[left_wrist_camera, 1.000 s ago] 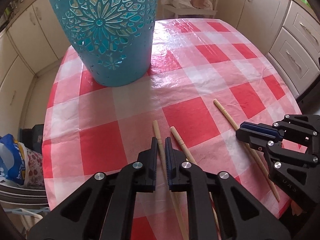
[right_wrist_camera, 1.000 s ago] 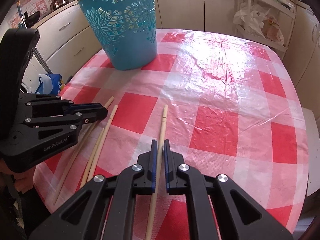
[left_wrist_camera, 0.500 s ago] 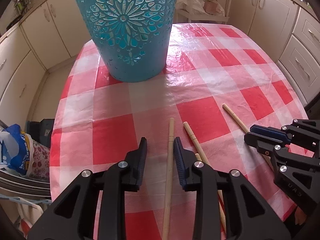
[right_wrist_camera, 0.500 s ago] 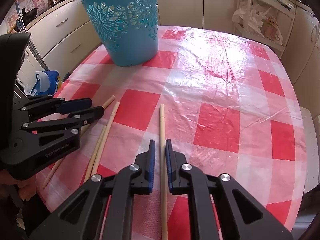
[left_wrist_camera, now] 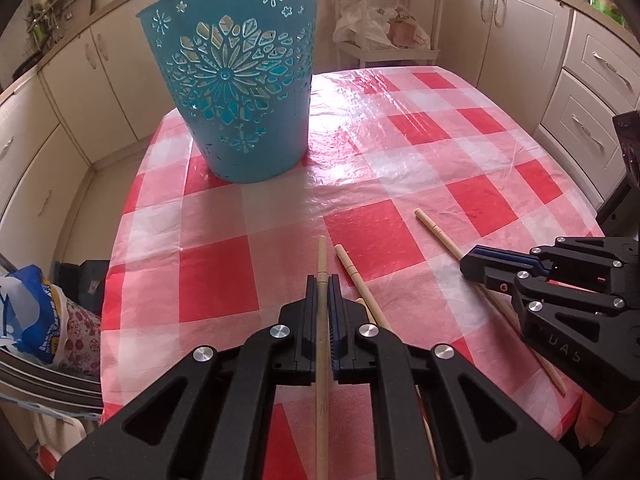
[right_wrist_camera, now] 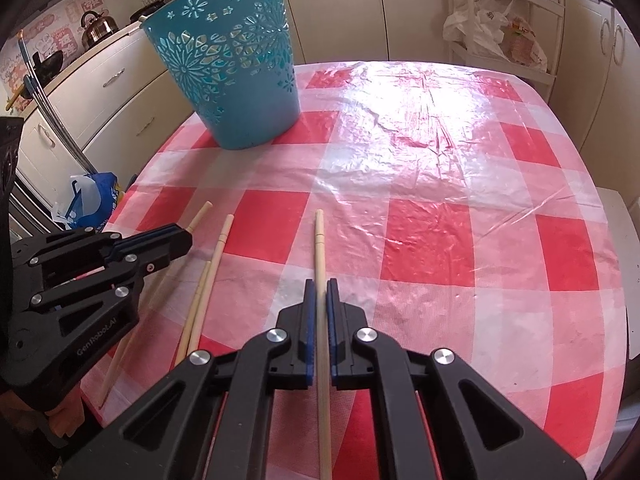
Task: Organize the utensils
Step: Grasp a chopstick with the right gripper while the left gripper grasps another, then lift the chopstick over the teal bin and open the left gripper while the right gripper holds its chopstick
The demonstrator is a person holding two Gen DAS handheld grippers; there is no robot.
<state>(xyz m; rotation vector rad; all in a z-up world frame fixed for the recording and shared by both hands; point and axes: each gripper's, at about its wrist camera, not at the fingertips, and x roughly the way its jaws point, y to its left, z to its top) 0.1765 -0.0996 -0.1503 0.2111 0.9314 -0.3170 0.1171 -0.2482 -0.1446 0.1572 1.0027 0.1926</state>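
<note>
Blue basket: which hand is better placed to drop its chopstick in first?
Left, probably. Both grippers are shut on a chopstick, but the left gripper sits on the blue basket's side of the table; the right gripper is farther across.

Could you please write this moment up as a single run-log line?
left gripper: shut on chopstick | right gripper: shut on chopstick | loose chopsticks: on tablecloth | blue basket: upright

Black left gripper (left_wrist_camera: 322,284) and right gripper (right_wrist_camera: 320,286): blue pads, silver screws, white "GenRobot.AI" lettering at nine o'clock.
</note>
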